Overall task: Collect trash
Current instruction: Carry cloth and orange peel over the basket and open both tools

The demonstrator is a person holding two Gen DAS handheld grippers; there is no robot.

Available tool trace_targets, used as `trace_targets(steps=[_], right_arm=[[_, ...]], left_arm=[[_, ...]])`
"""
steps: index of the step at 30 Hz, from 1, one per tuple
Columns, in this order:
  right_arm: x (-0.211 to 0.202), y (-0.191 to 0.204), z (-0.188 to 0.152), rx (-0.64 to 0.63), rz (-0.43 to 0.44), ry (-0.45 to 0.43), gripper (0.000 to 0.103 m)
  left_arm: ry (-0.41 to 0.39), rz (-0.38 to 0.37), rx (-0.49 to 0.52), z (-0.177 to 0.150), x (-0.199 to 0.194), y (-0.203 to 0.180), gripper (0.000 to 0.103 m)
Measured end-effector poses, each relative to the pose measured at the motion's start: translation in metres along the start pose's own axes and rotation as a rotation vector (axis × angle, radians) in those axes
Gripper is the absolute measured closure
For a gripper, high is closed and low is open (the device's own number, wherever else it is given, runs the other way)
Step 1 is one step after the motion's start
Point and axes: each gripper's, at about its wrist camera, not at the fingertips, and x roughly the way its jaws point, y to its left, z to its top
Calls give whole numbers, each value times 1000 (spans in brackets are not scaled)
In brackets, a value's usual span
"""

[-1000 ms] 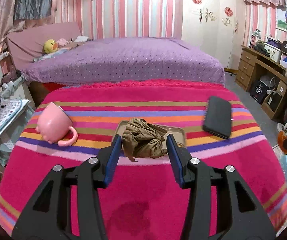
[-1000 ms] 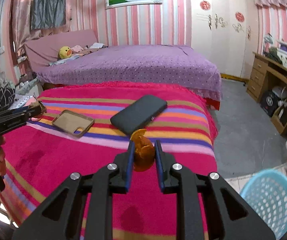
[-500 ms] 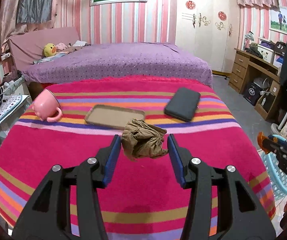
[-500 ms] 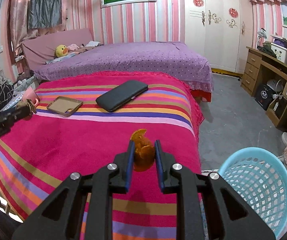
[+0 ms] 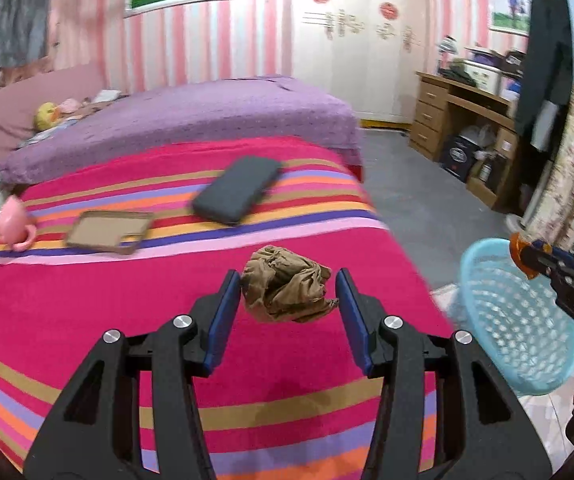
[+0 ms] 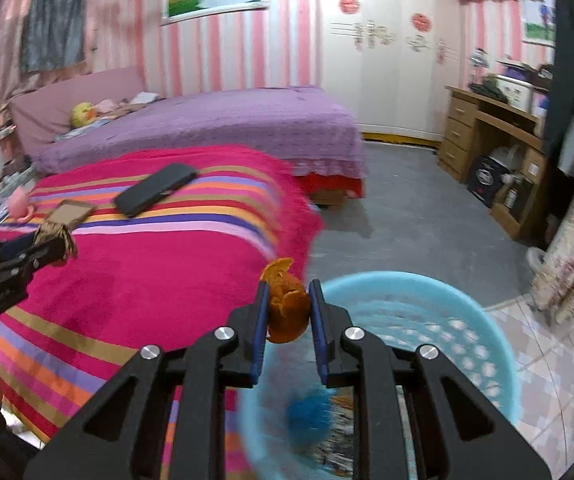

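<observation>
A crumpled brown wad (image 5: 287,288) hangs above the striped red blanket (image 5: 127,312), with my left gripper (image 5: 287,292) shut on it between its blue pads. My right gripper (image 6: 287,308) is shut on a piece of orange peel (image 6: 287,304), held over the near rim of the light blue basket (image 6: 447,304) on the floor. In the left wrist view the basket (image 5: 519,320) stands to the right of the blanket's edge, and the right gripper (image 5: 527,258) with the peel (image 5: 519,250) is above it. The left gripper (image 6: 57,244) with the wad (image 6: 51,232) shows at the right wrist view's left edge.
On the blanket lie a black case (image 5: 239,192), a brown phone case (image 5: 111,232) and a tipped pink mug (image 5: 13,228). A purple bed (image 5: 187,120) is behind. A wooden desk (image 5: 467,120) stands right, across grey floor. A blue scrap (image 6: 307,416) lies in the basket.
Both grippers have swung right with their loads. The blanket's items slid left in both views, and the blue basket has come under the right gripper and into the left wrist view.
</observation>
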Motion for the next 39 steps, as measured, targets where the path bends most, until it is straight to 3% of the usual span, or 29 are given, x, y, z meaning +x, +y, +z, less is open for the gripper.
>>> trace_targets(steps=[7,13,16,18,20,23,33,34,35,36,37,39], right_arm=[[-12,-71,-13,123,-104,-19,83],[-17,-95,-21,169,-144,-27,83],[-17,-100,-24,177,-154,-26,83],[-16,-105,-26,190,-157,-25,83],[-14,-107,-26,195,-159,-23,83],[-13,-107,-27,192,-167,-18,83],[2,-96,-28,193,-174,-18,80],[5,-95,-29,197,-183,-17,75],[6,-94,-29,202,-186,-20,55],[5,-95,-30,214,-199,-29,26],[3,-96,-31,221,-203,-36,20],[-4,-95,-30,235,-220,-49,18]], left_arm=[[24,-138,67,1,16,-84,55],[37,-204,110,4,28,-146,55],[53,-235,109,8,35,-163,50],[83,-266,111,12,40,-171,40],[91,-276,123,15,41,-176,23],[46,-251,135,19,33,-174,13],[22,-175,71,19,6,-109,7],[20,-169,63,18,1,-100,7],[18,-164,52,18,-5,-90,6],[14,-160,44,17,-9,-82,6],[12,-152,34,16,-15,-72,6],[8,-134,14,14,-26,-52,6]])
